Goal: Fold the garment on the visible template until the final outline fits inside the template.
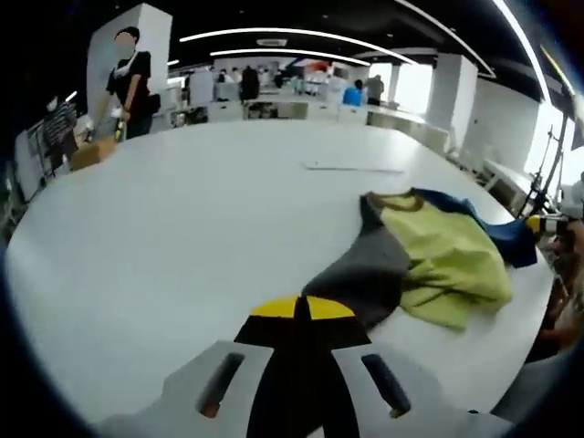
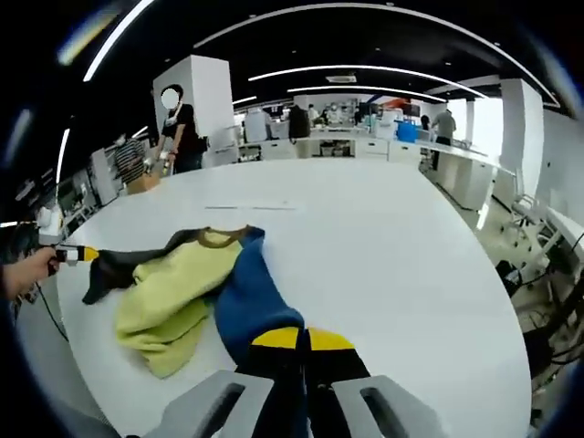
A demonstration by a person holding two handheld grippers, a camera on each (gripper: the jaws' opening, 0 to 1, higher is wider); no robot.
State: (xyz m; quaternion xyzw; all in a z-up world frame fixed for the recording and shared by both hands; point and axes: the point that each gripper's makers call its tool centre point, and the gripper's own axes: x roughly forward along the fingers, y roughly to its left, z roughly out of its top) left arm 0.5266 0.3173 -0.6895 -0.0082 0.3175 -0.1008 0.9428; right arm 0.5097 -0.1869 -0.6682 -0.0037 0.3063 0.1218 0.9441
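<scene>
A crumpled garment (image 1: 447, 260) with a yellow-green body, one grey sleeve (image 1: 365, 274) and one blue sleeve (image 1: 504, 235) lies on the white table (image 1: 182, 237). My left gripper (image 1: 301, 308) is shut on the end of the grey sleeve. My right gripper (image 1: 545, 224) comes in from the right, holding the blue sleeve. In the right gripper view, the right gripper (image 2: 303, 339) is shut on the blue sleeve (image 2: 251, 306), and the left gripper (image 2: 80, 254) holds the grey sleeve (image 2: 119, 265) at the left. A thin pale template sheet (image 1: 351, 167) lies flat beyond the garment (image 2: 173, 292).
A person (image 1: 128, 82) stands at the table's far left beside a cardboard box (image 1: 91, 153). Desks, pillars and more people fill the room behind. The table edge (image 2: 511, 365) curves round on the right, with chairs beyond it.
</scene>
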